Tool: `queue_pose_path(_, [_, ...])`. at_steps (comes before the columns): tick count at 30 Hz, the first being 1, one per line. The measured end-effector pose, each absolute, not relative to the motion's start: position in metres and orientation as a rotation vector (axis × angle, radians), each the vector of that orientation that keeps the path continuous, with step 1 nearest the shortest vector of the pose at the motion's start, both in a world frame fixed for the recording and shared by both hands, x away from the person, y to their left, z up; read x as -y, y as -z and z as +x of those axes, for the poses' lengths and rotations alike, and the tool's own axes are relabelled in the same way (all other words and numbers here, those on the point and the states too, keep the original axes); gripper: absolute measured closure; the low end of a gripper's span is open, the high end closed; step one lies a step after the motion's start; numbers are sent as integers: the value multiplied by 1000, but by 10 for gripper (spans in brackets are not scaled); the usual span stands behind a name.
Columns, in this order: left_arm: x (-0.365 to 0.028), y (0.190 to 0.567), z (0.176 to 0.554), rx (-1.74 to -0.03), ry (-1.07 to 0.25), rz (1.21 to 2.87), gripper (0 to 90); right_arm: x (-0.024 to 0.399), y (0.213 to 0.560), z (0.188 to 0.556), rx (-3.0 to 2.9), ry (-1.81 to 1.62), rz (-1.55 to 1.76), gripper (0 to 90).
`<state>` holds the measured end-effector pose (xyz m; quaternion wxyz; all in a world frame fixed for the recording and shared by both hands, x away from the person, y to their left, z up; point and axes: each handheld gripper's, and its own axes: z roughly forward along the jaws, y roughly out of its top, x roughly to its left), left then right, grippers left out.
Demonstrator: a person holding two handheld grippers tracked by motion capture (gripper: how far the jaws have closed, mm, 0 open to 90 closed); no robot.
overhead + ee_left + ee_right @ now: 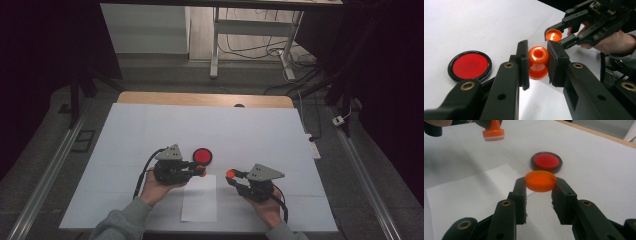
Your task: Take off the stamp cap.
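I am pinching the orange stamp (538, 62) in my left tool (537, 63), its jaws pressing on the rounded knob while the stamp's flared base is pointing down toward the counter (135, 135). I am holding the orange cap (540, 180) in my right tool (539, 192), its jaws squeezing the shallow rim from two sides with the hollow side facing up.

Taking the red ink pad (202, 156) as my landmark: the stamp is hovering just on my side of it, almost beside its rim; the cap is sitting farther off toward my right, well apart from the pad. The white paper sheet (199, 197) is lying nearer to me than the pad, between my two hands.

Both pieces are looking like hard, glossy plastic, so I am judging them light, stiff and rather slippery. The knob is round, so the jaws are best placed across its widest part, where they sit now; higher up it would likely squirt out. The cap is thin-walled, and I am guessing that a hard squeeze would flex it or pop it loose, so a gentle hold across the rim suits it.
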<state>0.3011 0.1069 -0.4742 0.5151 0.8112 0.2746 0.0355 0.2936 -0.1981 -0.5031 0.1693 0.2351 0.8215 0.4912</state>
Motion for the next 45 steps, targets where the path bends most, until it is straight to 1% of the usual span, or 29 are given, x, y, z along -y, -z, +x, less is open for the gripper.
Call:
queue_pose_path(11, [-118, 471, 305, -687, -106, 1923, 724, 238, 500, 292, -2277, -1389, 739, 646])
queue_pose_path(25, [-121, 469, 307, -701, -118, 1911, 724, 288, 500, 285, -2204, -1322, 851, 646])
queue_pose_path(30, [-121, 468, 308, -704, -124, 1907, 724, 294, 499, 284, -2193, -1326, 857, 646])
queue_pose_path(45, [-121, 464, 321, -731, -162, 1888, 723, 292, 500, 284, -2201, -1325, 841, 645])
